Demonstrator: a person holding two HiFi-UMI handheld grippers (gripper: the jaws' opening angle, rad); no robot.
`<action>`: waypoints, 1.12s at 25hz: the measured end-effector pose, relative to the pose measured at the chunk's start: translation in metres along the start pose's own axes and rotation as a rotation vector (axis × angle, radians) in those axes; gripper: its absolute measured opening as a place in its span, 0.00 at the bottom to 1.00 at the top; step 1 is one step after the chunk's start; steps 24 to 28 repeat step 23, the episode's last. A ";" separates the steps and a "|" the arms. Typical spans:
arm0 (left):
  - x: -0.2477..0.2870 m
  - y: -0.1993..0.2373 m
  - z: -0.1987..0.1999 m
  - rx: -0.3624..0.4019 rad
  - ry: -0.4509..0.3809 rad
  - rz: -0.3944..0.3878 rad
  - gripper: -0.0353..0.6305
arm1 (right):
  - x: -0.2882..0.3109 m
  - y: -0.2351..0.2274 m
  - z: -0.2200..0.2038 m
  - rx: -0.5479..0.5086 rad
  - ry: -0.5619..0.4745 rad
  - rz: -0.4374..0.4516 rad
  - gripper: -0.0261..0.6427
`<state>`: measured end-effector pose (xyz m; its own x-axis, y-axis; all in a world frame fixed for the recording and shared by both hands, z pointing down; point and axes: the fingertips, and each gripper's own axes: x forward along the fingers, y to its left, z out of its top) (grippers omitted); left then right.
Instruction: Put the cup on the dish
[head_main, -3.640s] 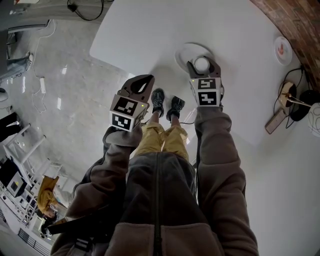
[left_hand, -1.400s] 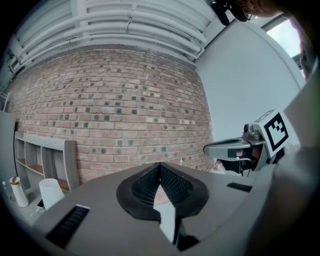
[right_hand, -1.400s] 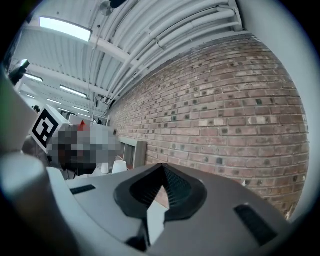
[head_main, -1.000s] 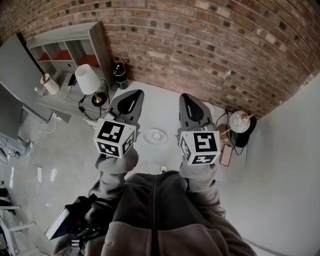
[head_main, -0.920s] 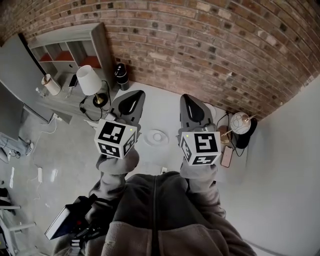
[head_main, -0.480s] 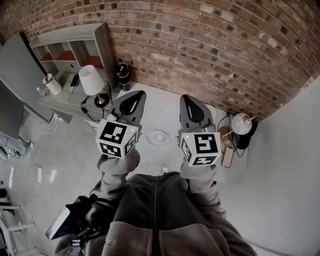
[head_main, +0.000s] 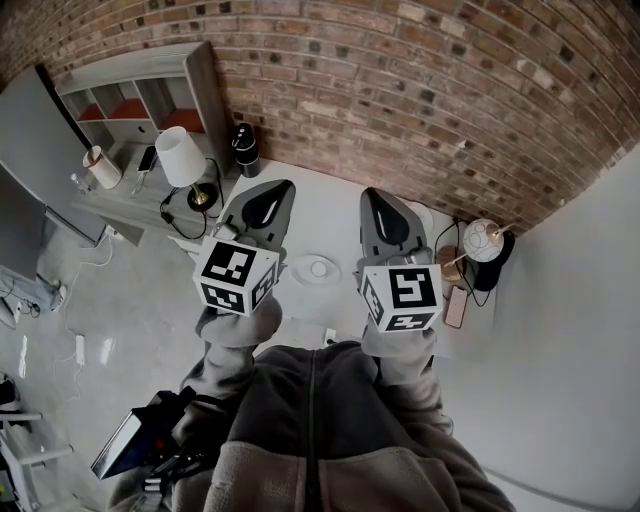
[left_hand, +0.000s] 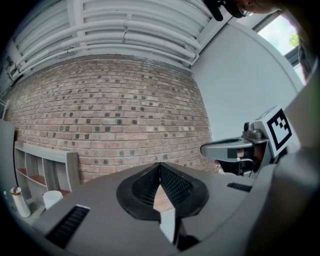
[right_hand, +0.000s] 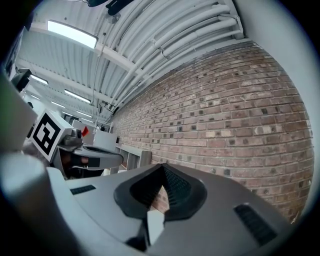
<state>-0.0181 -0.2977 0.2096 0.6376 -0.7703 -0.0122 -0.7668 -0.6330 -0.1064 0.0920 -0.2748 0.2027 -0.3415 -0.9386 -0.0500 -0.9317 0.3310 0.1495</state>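
Note:
In the head view a small white cup (head_main: 319, 266) stands on a round white dish (head_main: 303, 275) on the white table (head_main: 320, 215), low between my two grippers. The left gripper (head_main: 277, 186) is held up left of the dish, shut and empty. Level with it, the right gripper (head_main: 371, 194) is held up on the dish's right side, also shut with nothing in it. The left gripper view has its closed fingertips (left_hand: 160, 166) against the brick wall, with the right gripper (left_hand: 235, 150) beside them. The right gripper view shows its closed fingertips (right_hand: 162, 167) and the left gripper (right_hand: 92, 159).
A brick wall (head_main: 420, 90) runs behind the table. A white-shaded lamp (head_main: 180, 158), a black cylinder (head_main: 244, 150) and a grey shelf unit (head_main: 130, 95) stand at the back left. A round lamp (head_main: 485, 243) and a phone (head_main: 455, 307) lie at the table's right end.
Earlier the right gripper was down at the cup on the dish. Now both grippers are raised and level, away from it. Over the last second hardly anything moved.

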 end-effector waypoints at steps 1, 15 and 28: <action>0.000 -0.001 -0.001 0.000 0.001 -0.002 0.06 | -0.001 0.000 0.000 -0.002 0.001 0.001 0.04; -0.002 -0.016 -0.006 -0.011 0.016 -0.010 0.06 | -0.011 0.003 -0.006 0.003 0.025 0.029 0.04; 0.000 -0.019 -0.013 -0.018 0.028 -0.023 0.06 | -0.012 0.004 -0.012 0.008 0.037 0.034 0.04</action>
